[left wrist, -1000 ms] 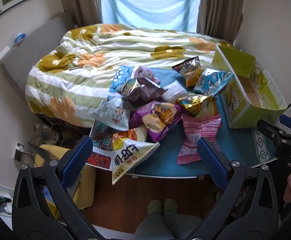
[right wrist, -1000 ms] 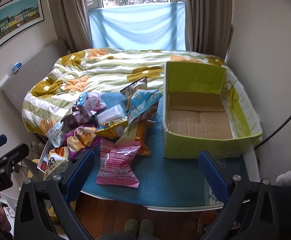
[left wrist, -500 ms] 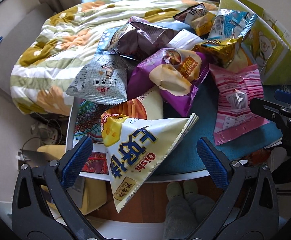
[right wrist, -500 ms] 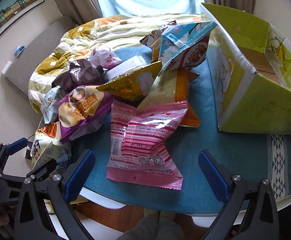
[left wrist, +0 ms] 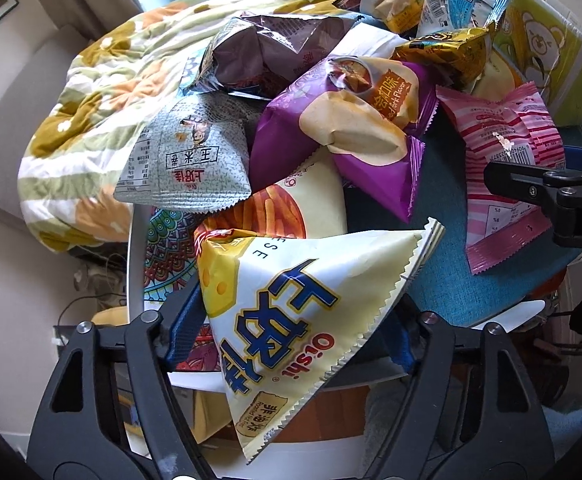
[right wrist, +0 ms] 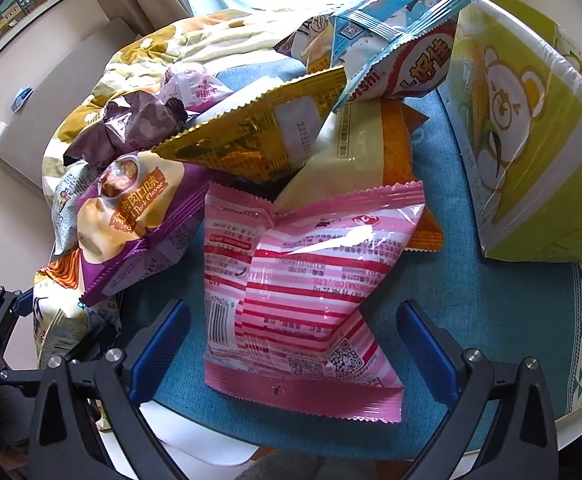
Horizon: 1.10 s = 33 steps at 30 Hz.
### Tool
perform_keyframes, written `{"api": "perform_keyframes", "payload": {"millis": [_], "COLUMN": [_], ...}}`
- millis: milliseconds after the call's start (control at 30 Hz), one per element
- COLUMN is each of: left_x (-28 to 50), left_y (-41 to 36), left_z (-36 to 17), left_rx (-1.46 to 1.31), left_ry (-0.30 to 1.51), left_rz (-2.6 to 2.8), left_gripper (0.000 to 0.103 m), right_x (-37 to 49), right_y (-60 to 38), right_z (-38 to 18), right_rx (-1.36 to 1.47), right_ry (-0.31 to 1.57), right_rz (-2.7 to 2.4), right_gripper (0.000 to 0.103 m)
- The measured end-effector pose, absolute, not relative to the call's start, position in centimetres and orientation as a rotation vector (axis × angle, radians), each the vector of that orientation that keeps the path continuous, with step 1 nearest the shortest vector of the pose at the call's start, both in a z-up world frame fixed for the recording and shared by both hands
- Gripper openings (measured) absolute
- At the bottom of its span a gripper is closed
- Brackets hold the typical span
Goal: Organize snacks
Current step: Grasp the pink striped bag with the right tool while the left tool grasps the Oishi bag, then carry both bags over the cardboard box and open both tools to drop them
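A pile of snack bags lies on a blue cloth over a white table. My left gripper is open, its jaws either side of a yellow-white Oishi bag at the table's near-left edge. My right gripper is open, its jaws straddling a pink striped bag, also seen in the left wrist view. A purple pork-flavor bag, a gold bag and a blue-white bag lie behind. The green cardboard box stands to the right.
A flowered quilt covers the bed behind the table. A grey bag and a dark brown bag sit at the pile's left. The table's white rim is on the left; the floor lies below it.
Both grippers have moved forward and down to the table. The left jaws now flank the Oishi bag and the right jaws flank the pink bag.
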State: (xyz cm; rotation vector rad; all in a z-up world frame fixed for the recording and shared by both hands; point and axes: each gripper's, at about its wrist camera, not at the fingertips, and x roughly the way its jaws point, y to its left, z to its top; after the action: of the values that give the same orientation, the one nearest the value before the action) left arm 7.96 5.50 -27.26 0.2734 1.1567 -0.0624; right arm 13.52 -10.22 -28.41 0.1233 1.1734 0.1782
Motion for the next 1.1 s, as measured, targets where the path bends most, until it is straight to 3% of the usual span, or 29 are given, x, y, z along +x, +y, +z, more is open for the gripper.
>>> {"api": "perform_keyframes", "payload": {"millis": [133,267,533,1100], "left_x": [7.6,6.9,5.5,3.3], "left_y": [5.7,5.7,5.3,5.0], "left_z": [-27.2,-26.9,-25.3,-18.1], "left_rx": [0.279,0.268,0.271,0.227], "left_ry": [1.155,1.15,1.129,1.055], "left_rz": [-0.072,-0.074,-0.078,-0.043], "left_gripper": [0.062,0.058,0.056,0.056], "right_x": [13.9,13.8,12.9,10.8], "right_y": [-9.7,-9.7,-9.5,-9.4], "right_z": [-28.7,-28.9,-28.3,-21.9], "right_rx": [0.111,0.098,0.094,0.093], "right_ry": [1.177,1.185,1.167,1.067], "right_rz": [0.181,0.187,0.181,0.148], "right_gripper": [0.101,0.076,0.061,0.06]}}
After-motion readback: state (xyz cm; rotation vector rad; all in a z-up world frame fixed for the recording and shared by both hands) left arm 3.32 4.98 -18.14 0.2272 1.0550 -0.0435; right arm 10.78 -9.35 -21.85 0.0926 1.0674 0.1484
